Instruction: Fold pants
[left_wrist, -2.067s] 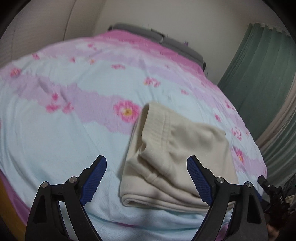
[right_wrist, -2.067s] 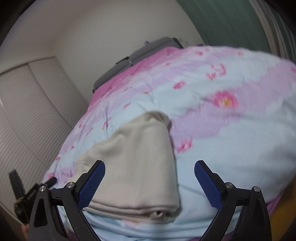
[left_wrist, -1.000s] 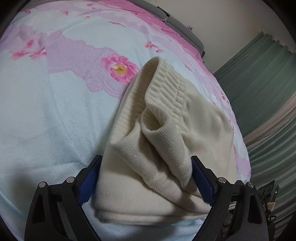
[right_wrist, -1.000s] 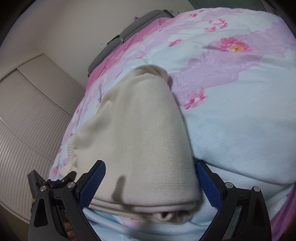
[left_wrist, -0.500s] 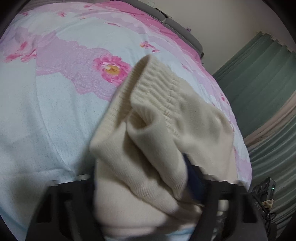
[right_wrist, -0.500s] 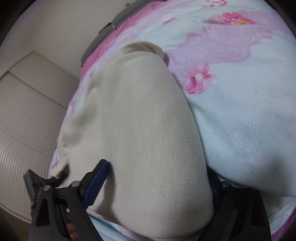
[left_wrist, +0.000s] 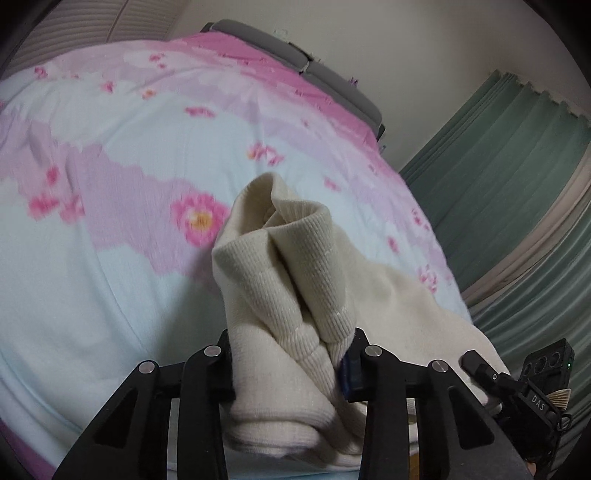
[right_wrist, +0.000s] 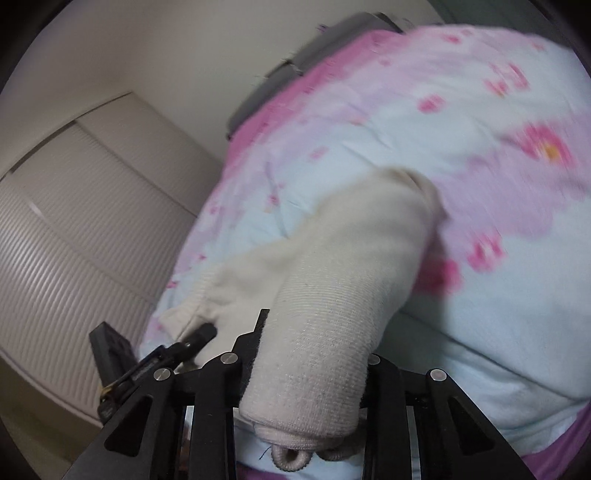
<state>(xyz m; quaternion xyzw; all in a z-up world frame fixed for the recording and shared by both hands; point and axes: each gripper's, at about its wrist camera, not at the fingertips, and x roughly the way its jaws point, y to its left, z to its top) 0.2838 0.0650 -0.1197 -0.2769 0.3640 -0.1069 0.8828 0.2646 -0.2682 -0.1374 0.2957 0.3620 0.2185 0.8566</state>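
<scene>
So, quick status on where this is sitting:

Pants: the cream knit pants (left_wrist: 295, 295) are already bunched into a thick multi-layer bundle, filling the lower middle of both views and lying near the bed's front edge.

Left gripper: the left gripper (left_wrist: 288, 363) is clamping down on the ribbed end of the bundle at the bottom center of its view; the jaws are pressing in from both sides with fabric bulging up between them.

Right gripper: the right gripper (right_wrist: 314, 365) is squeezing the smoother rolled end at the bottom center of its view, jaws closed in on the cloth; you can see stacked layers peeking out under the roll.

Bedspread: the pink and pale blue floral bedspread (left_wrist: 129, 240) is taking up most of the frame behind the pants, blurry in spots, so the camera's probably moving.

Done so far: looks like most of the folding is finished, since the pants are compact and layered rather than spread out.

Left to do: my guess is one last fold or a reposition, then setting it down flat and tidying that puffy ribbed end, which is sticking up.

Not sure: can't tell if the bundle is lifting off the bed or just getting pinched in place.
</scene>
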